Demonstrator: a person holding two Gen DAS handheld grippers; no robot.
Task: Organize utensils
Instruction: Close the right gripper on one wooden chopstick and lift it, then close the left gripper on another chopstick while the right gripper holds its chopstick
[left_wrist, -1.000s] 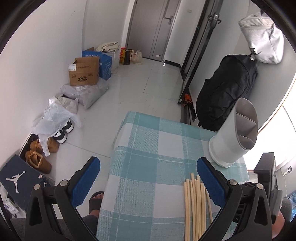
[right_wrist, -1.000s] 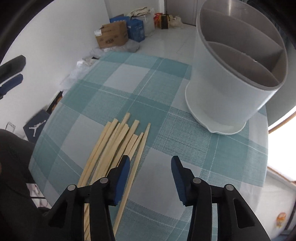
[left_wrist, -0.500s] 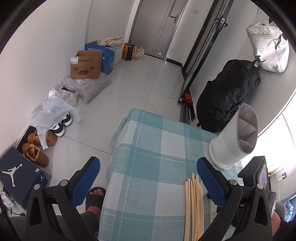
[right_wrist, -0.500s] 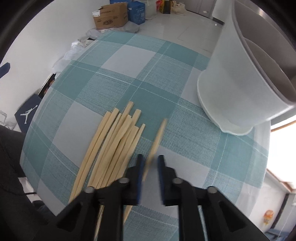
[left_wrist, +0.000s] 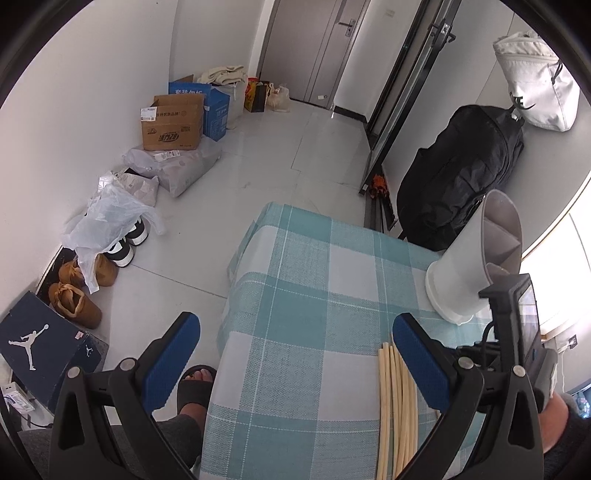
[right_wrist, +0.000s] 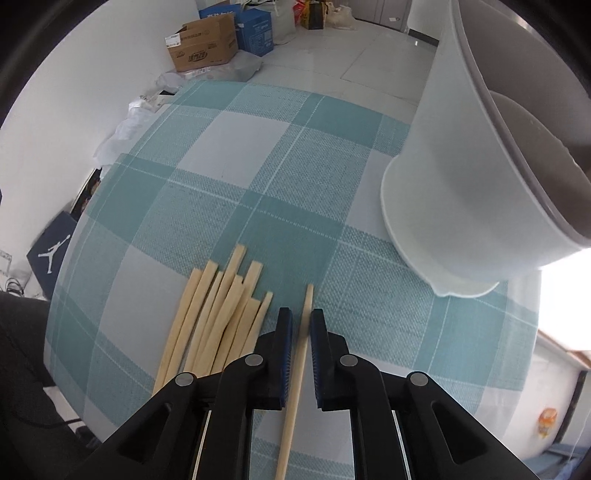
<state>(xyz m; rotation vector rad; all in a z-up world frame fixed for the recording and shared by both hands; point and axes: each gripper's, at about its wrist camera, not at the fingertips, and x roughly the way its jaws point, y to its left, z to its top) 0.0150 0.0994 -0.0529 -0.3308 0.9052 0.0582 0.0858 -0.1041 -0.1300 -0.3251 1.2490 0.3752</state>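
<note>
1. Closed since a second ago, the right gripper (right_wrist: 300, 325) now clamps a single chopstick (right_wrist: 295, 369), which was lying loose beside the pile.
2. That chopstick runs between the blue pads, its tip poking out toward 12 o'clock.
3. Remaining chopsticks (right_wrist: 218, 317) lie fanned on the checked tablecloth (right_wrist: 258, 155), at 9 o'clock of the gripper.
4. A white utensil holder (right_wrist: 480, 177) stands at 2 o'clock, with bare cloth between.
5. Left gripper (left_wrist: 295, 362) hangs wide apart, holding nothing, over the table's near edge.
</note>
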